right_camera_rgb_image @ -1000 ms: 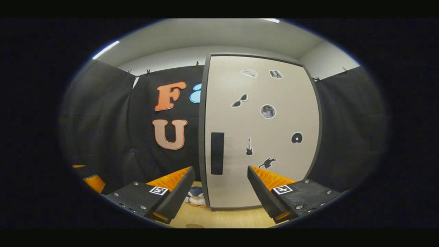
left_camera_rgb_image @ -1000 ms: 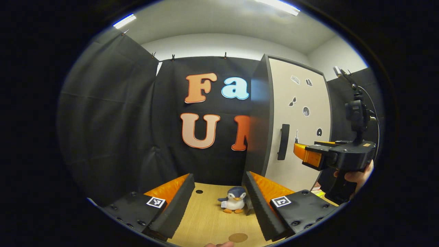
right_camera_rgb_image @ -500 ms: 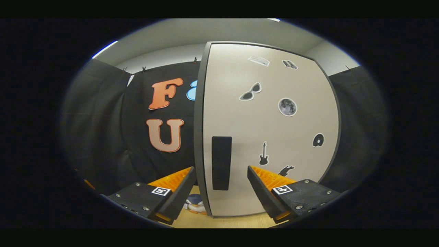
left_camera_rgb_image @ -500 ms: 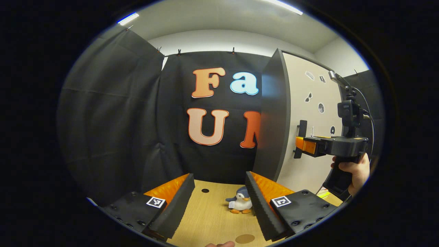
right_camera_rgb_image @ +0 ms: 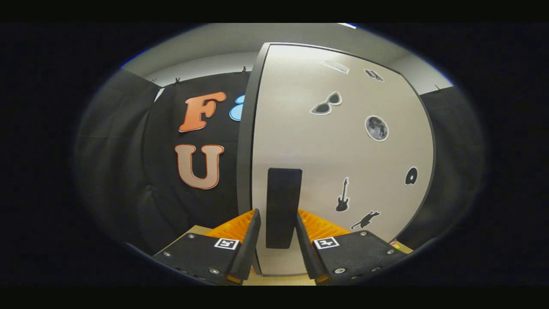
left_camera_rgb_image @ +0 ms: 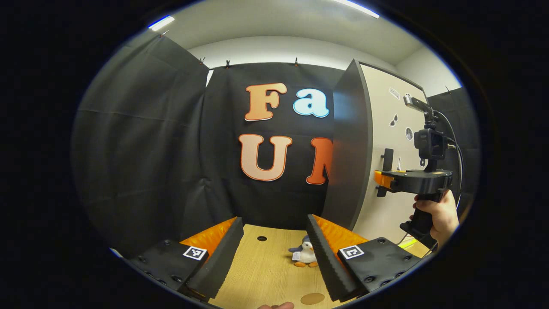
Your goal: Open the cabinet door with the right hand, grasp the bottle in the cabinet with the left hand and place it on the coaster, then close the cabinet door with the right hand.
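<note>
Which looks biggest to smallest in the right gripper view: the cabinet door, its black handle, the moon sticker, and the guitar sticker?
1. cabinet door
2. black handle, though it sits nearest the camera, between the right tongs, so it looks enlarged
3. moon sticker and guitar sticker: too alike to rank

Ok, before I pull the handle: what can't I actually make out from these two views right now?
- Bottle: hidden behind the closed cabinet door in the right gripper view.
- Grip: right gripper fingers flank the handle; whether they press on it is unclear.
- Coaster: cut by the bottom edge of the left gripper view.
- Penguin toy: partly behind a left gripper finger.
</note>
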Motion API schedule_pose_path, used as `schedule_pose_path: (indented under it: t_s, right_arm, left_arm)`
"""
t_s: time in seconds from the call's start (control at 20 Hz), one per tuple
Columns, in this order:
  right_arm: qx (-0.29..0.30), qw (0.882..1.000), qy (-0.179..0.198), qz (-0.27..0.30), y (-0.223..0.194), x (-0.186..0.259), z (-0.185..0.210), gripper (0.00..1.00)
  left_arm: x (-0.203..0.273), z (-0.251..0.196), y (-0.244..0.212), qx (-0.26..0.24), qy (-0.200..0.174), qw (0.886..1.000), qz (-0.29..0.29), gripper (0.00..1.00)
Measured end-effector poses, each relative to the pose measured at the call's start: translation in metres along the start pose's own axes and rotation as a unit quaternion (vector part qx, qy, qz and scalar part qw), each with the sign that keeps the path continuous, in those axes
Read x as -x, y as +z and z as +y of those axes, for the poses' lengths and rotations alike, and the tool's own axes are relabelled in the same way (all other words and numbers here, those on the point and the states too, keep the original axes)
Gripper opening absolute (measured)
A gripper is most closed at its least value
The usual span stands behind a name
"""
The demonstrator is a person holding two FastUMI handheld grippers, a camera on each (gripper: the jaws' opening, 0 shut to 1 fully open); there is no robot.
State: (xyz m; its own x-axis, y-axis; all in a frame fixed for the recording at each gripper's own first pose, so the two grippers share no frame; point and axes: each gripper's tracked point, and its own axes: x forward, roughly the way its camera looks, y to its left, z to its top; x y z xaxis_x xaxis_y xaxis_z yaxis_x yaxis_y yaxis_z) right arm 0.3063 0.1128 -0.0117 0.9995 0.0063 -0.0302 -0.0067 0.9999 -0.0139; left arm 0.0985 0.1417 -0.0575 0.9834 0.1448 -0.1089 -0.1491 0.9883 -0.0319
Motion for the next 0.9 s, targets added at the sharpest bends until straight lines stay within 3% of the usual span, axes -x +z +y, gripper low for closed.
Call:
schedule_pose_path:
  t_s: [0.05, 0.65, 0.9]
  right_arm:
    - [-0.005, 1.0, -0.001, 0.0, -0.001, 0.0, 0.001, 0.4]
    - [-0.02, 1.0, -0.001, 0.006, -0.004, 0.01, -0.002, 0.3]
    - [-0.04, 0.999, 0.011, 0.003, -0.004, 0.02, -0.005, 0.2]
  left_arm:
    - [0.0, 0.001, 0.001, 0.001, 0.001, 1.0, -0.001, 0.97]
    - [0.01, -0.009, 0.012, -0.006, -0.011, 1.0, -0.007, 0.94]
    - [0.045, -0.029, 0.013, -0.015, -0.017, 1.0, -0.01, 0.94]
